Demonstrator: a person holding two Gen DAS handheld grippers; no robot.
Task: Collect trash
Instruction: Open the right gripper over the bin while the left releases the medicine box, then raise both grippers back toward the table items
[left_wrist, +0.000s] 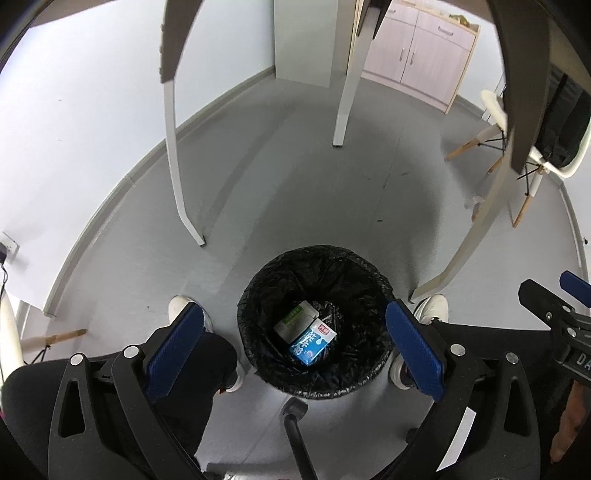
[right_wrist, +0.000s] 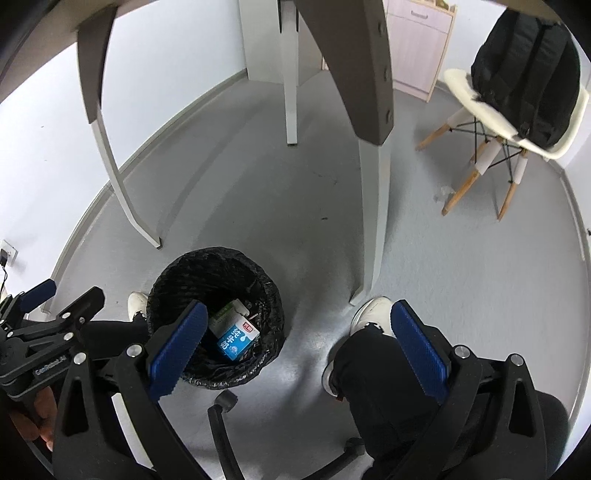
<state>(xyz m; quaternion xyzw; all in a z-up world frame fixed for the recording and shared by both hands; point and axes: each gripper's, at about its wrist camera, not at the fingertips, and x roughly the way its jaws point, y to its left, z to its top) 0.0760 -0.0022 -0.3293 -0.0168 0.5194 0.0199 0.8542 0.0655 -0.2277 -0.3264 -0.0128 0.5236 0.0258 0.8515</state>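
Trash lies already in the bin (left_wrist: 314, 321): 2 cartons, a blue one (left_wrist: 312, 341) leaning on a green one (left_wrist: 295, 320), at the bottom of the black liner. My left gripper (left_wrist: 295, 343) hangs above the bin, jaws wide and empty, as if just released; my right gripper (right_wrist: 295, 343), equally wide and empty, hangs beside the bin.

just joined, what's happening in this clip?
A seated person holds a gripper in each hand above a bin lined with a black bag, which stands on the floor between their feet. The left gripper and right gripper are both open and hold nothing. Two cartons already lie in the bin: a blue and white milk carton and a green and white carton beside it. A small clear scrap lies on the floor near the chair.
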